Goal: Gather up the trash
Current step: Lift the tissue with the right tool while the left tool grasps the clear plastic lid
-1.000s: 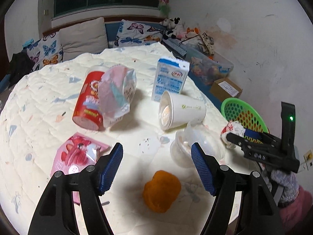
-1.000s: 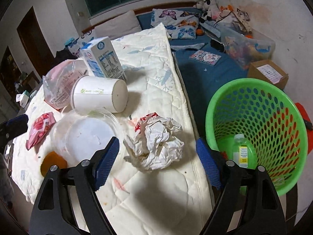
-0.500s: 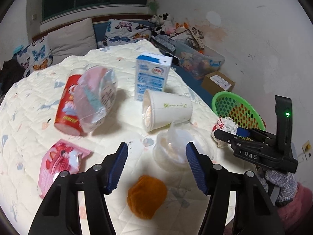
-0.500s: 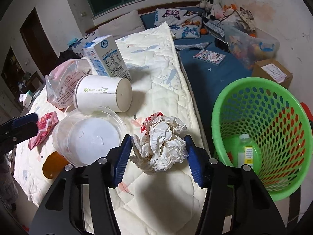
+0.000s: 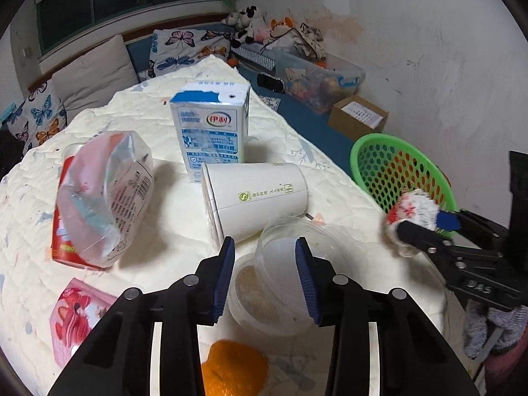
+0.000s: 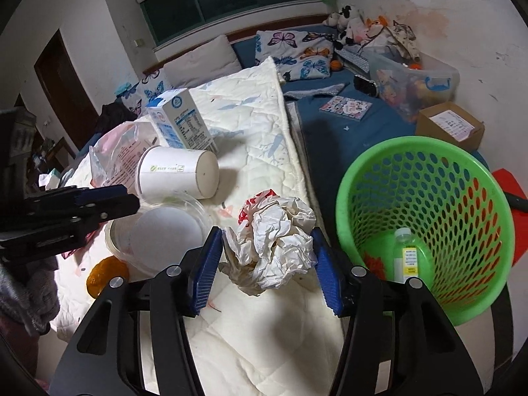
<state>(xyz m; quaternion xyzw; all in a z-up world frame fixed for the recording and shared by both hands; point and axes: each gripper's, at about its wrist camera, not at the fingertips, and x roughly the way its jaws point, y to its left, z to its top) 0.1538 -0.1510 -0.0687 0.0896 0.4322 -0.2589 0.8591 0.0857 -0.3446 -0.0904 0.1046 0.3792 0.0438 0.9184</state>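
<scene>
My right gripper (image 6: pixel 267 265) is shut on a crumpled white and red paper wad (image 6: pixel 274 241), held just above the quilt beside the green mesh basket (image 6: pixel 425 217); the wad also shows in the left wrist view (image 5: pixel 412 209). My left gripper (image 5: pixel 265 274) has its blue pads around a clear plastic tub (image 5: pixel 280 283) that lies on its side; the pads look close on its walls. A white paper cup (image 5: pixel 257 194) lies on its side just beyond. A milk carton (image 5: pixel 211 132) stands behind it. An orange lump (image 5: pixel 231 368) lies below the left gripper.
A clear snack bag (image 5: pixel 105 191) lies on a red can (image 5: pixel 62 241). A pink wrapper (image 5: pixel 76 313) lies at the left. The basket holds a small bottle (image 6: pixel 407 257). A cardboard box (image 6: pixel 450 125) and a toy bin (image 6: pixel 409 82) stand beyond.
My right gripper closed on the paper wad and lifted it slightly. My left gripper moved forward and right, narrowing around the plastic tub.
</scene>
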